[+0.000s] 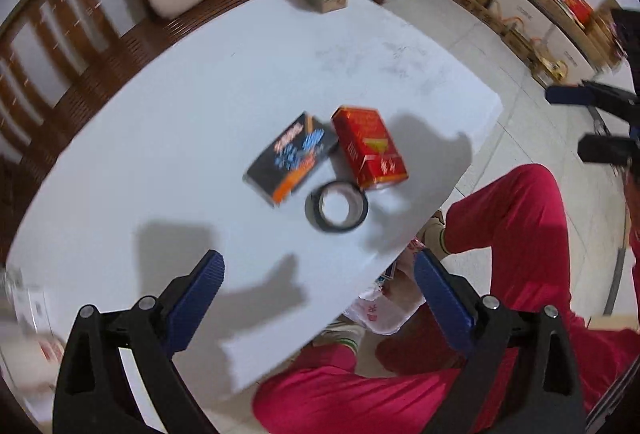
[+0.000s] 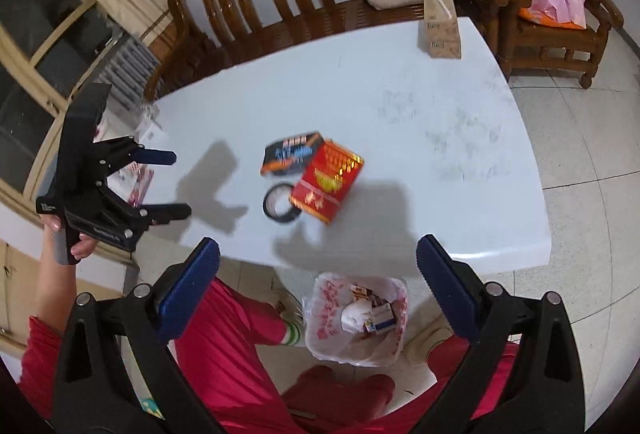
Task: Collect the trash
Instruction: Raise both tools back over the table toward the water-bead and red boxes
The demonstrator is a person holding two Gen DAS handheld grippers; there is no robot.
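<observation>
Nearest, the right gripper (image 2: 318,268) hangs with jaws wide and empty above a white bin bag (image 2: 356,318) on the floor; the left gripper (image 1: 318,280) is equally wide. On the white worktop (image 2: 400,106) lie a red carton (image 2: 328,186), a dark carton (image 2: 292,154) and a tape roll (image 2: 280,208), touching. The cartons look light and crushable: grip the red one across its narrow sides

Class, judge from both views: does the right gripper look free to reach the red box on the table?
Probably yes. The right gripper is open and empty above the table's near edge, and the red box lies exposed on top, touching only the tape roll and dark box.
</observation>
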